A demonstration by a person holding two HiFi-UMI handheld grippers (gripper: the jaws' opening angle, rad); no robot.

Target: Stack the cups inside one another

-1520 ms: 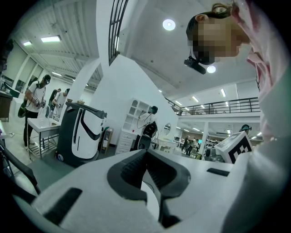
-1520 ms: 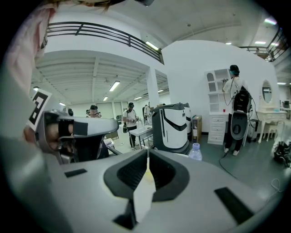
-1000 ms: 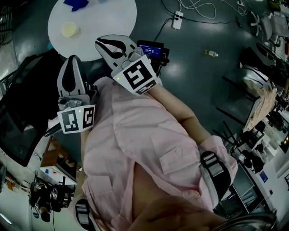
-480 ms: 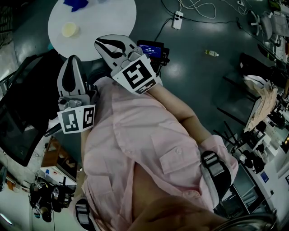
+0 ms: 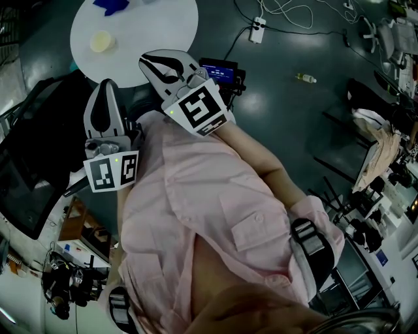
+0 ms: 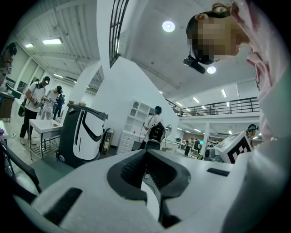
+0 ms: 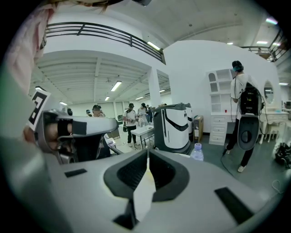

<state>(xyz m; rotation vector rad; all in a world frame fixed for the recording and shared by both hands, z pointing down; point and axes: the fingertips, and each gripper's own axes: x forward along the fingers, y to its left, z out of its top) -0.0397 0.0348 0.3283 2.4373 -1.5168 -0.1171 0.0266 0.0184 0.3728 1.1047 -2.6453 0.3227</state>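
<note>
Outward from the jaws:
Left gripper (image 6: pixel 146 152): jaws pressed together, nothing between them; held up by the chest, tips pointing toward the table.
Right gripper (image 7: pixel 148 152): likewise closed and empty; just beside the left one in the head view, tips over the table's near edge.
Marker cubes: one on each tool, resting against the pink shirt (image 5: pixel 196 196).
Yellow cup (image 5: pixel 100 42): alone on the round white table (image 5: pixel 163 26), left part, well apart from both sets of jaws.
Blue thing (image 5: pixel 111 5): at the table's far edge, cut off by the frame; kind unclear.
Screened device (image 5: pixel 219 70): on the dark floor just beyond the right tool.
Power strip (image 5: pixel 258 29): farther out on the floor, cable trailing.
Small bottle (image 5: pixel 304 77): lying on the floor, off to the right.
</note>
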